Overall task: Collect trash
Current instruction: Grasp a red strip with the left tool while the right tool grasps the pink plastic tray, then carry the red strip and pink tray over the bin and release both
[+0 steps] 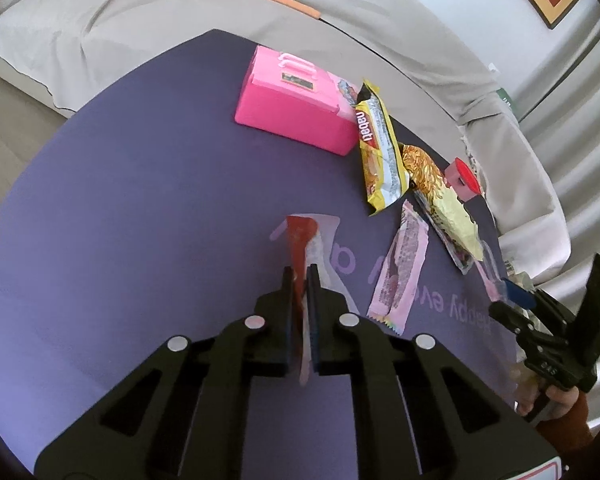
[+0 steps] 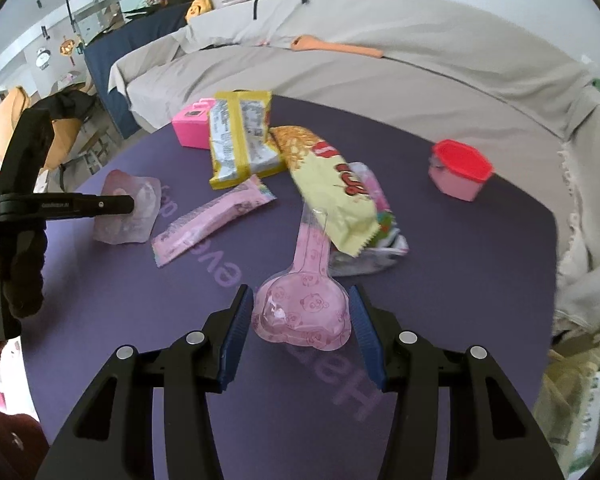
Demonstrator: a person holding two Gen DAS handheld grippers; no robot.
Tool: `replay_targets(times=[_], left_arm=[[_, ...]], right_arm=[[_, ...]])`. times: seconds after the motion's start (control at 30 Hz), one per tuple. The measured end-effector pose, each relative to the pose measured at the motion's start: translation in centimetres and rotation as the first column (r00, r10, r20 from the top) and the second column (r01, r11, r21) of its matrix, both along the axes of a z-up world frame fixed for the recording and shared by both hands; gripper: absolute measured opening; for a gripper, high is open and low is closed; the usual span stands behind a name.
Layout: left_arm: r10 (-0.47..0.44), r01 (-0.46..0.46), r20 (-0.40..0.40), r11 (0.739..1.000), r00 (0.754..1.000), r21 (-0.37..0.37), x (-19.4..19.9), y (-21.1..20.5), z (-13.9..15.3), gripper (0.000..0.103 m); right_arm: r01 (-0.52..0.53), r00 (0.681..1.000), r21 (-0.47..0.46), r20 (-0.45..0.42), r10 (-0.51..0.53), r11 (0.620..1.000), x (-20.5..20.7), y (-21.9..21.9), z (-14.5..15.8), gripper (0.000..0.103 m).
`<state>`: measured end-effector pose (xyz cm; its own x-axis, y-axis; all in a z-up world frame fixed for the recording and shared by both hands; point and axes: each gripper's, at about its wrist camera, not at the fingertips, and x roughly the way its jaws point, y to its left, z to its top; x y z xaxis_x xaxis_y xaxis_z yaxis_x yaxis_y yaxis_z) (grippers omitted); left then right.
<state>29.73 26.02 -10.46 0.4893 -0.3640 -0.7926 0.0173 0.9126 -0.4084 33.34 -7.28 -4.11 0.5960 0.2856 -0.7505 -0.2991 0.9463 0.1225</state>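
My left gripper (image 1: 300, 272) is shut on a thin clear and red plastic wrapper (image 1: 303, 240), held edge-on above the purple table (image 1: 140, 200). In the right wrist view the same wrapper (image 2: 126, 208) looks pale pink at the tip of the left gripper (image 2: 130, 204). My right gripper (image 2: 298, 300) is open, its blue pads on either side of a pink clear spoon-shaped blister pack (image 2: 302, 308) that lies on the table. Other trash lies beyond: a pink bar wrapper (image 2: 216, 220), a yellow Nabati wrapper (image 2: 240, 140) and a pale yellow snack bag (image 2: 332, 188).
A pink plastic case (image 1: 296, 108) stands at the table's far side. A small pink tub with a red lid (image 2: 460, 168) sits to the right. A grey covered sofa (image 2: 380, 68) curves behind the table, with an orange wooden spoon (image 2: 336, 46) on it.
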Motion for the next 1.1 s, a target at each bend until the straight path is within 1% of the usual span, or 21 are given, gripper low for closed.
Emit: replay_targets(times=[0.17,0.37,0.5,0.57,0.63,0.8,0.97,1.1], left_arm=[[-0.005,0.004,0.049,1.000,0.999,0.011,-0.3,-1.4,2.4,0.003],[-0.060,0.055,0.158,0.998,0.986,0.036,-0.6,-5.3,7.5,0.003],[-0.111,0.094,0.242,0.992,0.964,0.082,-1.7,-8.9,10.9,0.004],[-0.140,0.111,0.286,0.987,0.948,0.115,-2.6,-11.0,12.5,0.004],[-0.175,0.142,0.318,0.982,0.932,0.126,-3.8,-13.0,13.7,0.004],[-0.232,0.196,0.345,0.971,0.910,0.136,-4.9,-16.1,15.3,0.004],[-0.261,0.224,0.344,0.964,0.902,0.143,-5.7,-17.9,15.4,0.004],[-0.271,0.237,0.333,0.961,0.903,0.142,-5.9,-18.7,15.0,0.004]], right_arm=[[0.032,0.999,0.010,0.035,-0.032,0.999,-1.3,-1.9,0.8,0.047],[0.073,0.993,0.027,0.091,-0.075,0.997,-3.4,-4.5,2.2,0.047],[0.105,0.984,0.043,0.137,-0.110,0.993,-5.4,-6.5,3.6,0.047],[0.117,0.980,0.046,0.159,-0.123,0.992,-6.4,-7.3,4.3,0.047],[0.128,0.974,0.050,0.183,-0.135,0.990,-7.5,-8.1,5.0,0.047],[0.158,0.957,0.038,0.242,-0.163,0.987,-9.6,-9.8,6.6,0.047],[0.181,0.945,0.047,0.268,-0.187,0.982,-11.2,-11.1,7.4,0.047],[0.188,0.942,0.047,0.274,-0.193,0.981,-11.9,-11.6,7.5,0.047]])
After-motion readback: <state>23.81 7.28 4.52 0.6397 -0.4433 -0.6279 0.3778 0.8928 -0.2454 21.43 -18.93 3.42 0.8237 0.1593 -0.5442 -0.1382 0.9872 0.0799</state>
